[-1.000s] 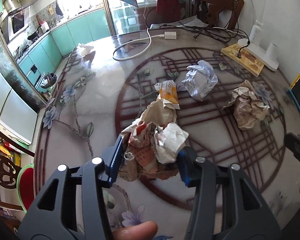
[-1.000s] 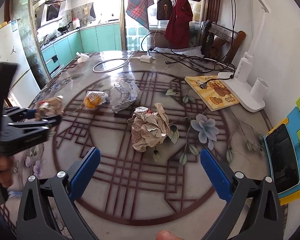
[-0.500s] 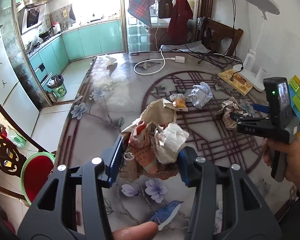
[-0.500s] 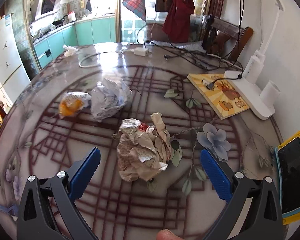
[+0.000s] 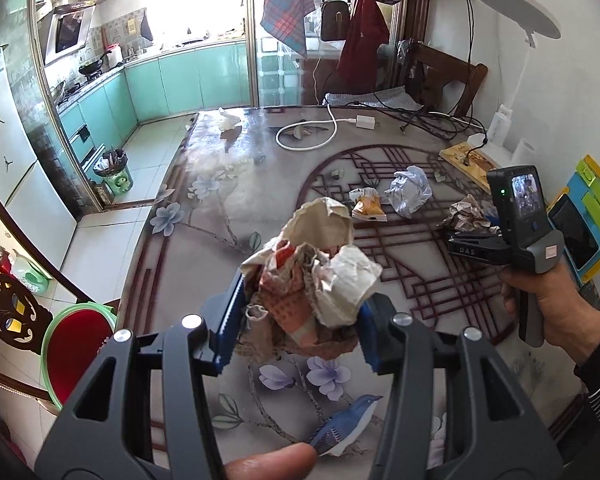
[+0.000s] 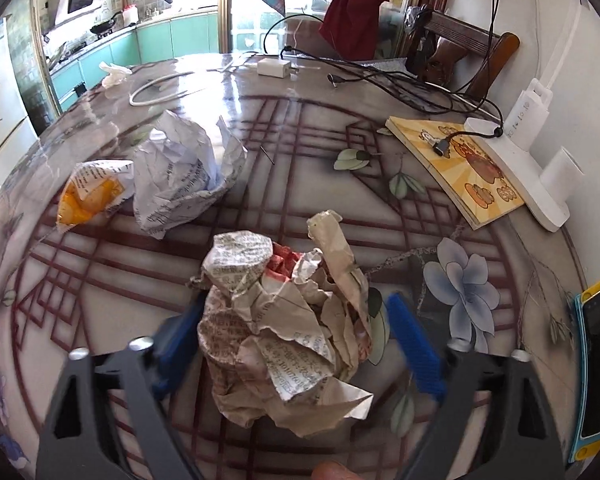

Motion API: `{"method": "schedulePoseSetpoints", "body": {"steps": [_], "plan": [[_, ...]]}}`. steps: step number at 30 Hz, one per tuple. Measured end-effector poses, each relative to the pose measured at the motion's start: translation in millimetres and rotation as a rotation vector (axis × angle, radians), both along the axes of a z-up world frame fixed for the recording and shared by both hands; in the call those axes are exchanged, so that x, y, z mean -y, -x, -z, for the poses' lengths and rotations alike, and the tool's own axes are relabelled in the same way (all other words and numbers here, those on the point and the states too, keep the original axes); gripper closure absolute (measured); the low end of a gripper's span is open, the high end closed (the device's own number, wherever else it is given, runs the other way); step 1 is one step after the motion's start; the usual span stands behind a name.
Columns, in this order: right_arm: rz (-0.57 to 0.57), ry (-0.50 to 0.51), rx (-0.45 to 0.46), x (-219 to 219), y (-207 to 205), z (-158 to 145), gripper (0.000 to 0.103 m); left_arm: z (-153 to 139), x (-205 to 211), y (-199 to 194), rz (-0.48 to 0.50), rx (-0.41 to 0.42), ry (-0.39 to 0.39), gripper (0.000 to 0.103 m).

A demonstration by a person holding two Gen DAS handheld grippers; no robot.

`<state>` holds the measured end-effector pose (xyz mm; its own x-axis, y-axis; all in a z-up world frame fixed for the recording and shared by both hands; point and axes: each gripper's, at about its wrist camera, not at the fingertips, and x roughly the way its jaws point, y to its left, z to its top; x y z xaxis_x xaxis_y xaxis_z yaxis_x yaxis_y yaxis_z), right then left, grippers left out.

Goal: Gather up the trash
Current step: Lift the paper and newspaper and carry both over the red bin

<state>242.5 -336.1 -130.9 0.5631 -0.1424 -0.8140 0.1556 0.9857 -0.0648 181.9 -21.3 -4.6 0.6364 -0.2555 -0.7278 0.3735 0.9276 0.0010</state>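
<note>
I see a grey table (image 6: 520, 280) patterned with dark red lattice and pale blue flowers. The paper wad (image 6: 284, 332) is beige with red patches; my tool pads (image 6: 414, 344) are blue

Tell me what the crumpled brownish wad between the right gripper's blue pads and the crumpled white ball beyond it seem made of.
Brownish wad: thin matte printed paper, probably newsprint or wrapper; sharp creases, small text. White ball: smoother, slightly glossy printed paper; crisp folds, faint sheen.

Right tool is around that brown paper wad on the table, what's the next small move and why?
Probably finish closing the right tool on the brown paper wad. Its jaws have just been closing with the wad between them, yet the right-hand blue pad appears clear of the paper. The wad rests on the table, so lifting now would likely leave it behind.
</note>
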Motion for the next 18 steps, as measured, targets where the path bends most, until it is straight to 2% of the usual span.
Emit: {"method": "schedulePoseSetpoints", "body": {"steps": [2, 5, 9, 18], "plan": [[-0.009, 0.014, 0.004, -1, 0, -1, 0.042, 0, 0, 0, 0.002, 0.003, -0.002, 0.055], [-0.023, 0.033, -0.001, -4, 2, -1, 0.047, 1, 0, 2, 0.004, 0.011, -0.014, 0.055], [-0.041, 0.061, 0.016, -12, 13, -10, 0.048, -1, -2, 5, 0.007, 0.014, -0.004, 0.055], [-0.100, 0.063, 0.109, -56, 68, -63, 0.048, -12, -16, 13, -0.015, 0.040, 0.020, 0.055]]}}
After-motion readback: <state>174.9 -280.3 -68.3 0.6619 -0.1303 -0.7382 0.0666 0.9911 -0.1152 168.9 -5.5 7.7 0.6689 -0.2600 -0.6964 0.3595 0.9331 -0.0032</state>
